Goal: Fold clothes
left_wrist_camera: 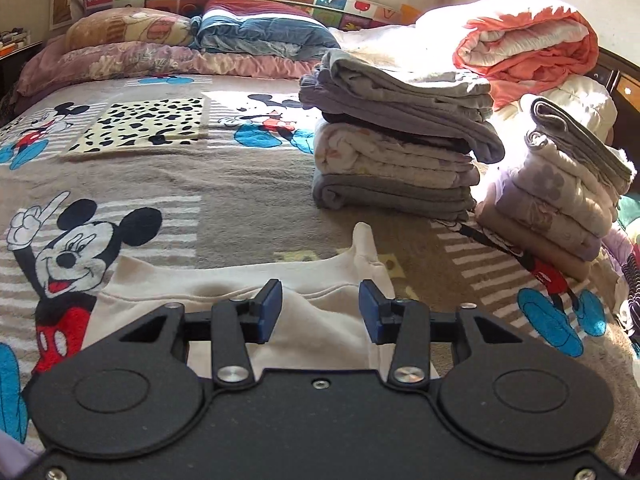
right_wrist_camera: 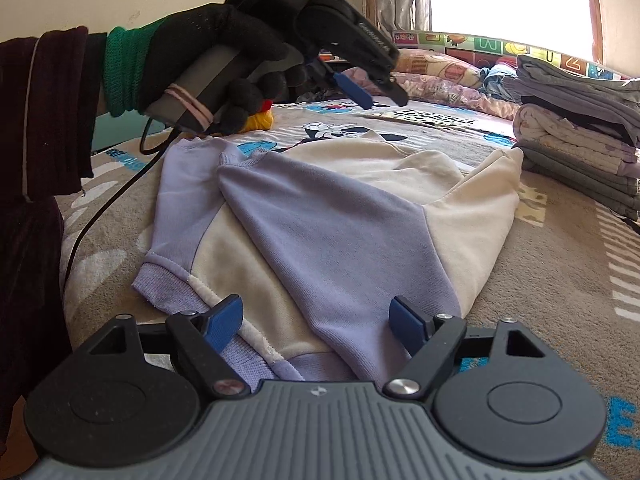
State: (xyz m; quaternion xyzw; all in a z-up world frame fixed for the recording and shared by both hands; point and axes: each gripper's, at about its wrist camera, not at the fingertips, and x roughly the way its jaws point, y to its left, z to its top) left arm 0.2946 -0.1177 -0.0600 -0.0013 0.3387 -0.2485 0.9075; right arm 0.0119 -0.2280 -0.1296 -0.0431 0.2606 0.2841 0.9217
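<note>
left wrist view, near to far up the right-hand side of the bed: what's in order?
left gripper → cream sweatshirt → tall folded stack → orange and white quilt

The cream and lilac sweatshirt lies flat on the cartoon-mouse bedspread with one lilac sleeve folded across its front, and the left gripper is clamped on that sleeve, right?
Not quite. The sweatshirt does lie on the bedspread with the lilac sleeve folded across it, but the left gripper is not clamped on it: the right wrist view shows it in the air above the bed, jaws apart with nothing between them.
</note>
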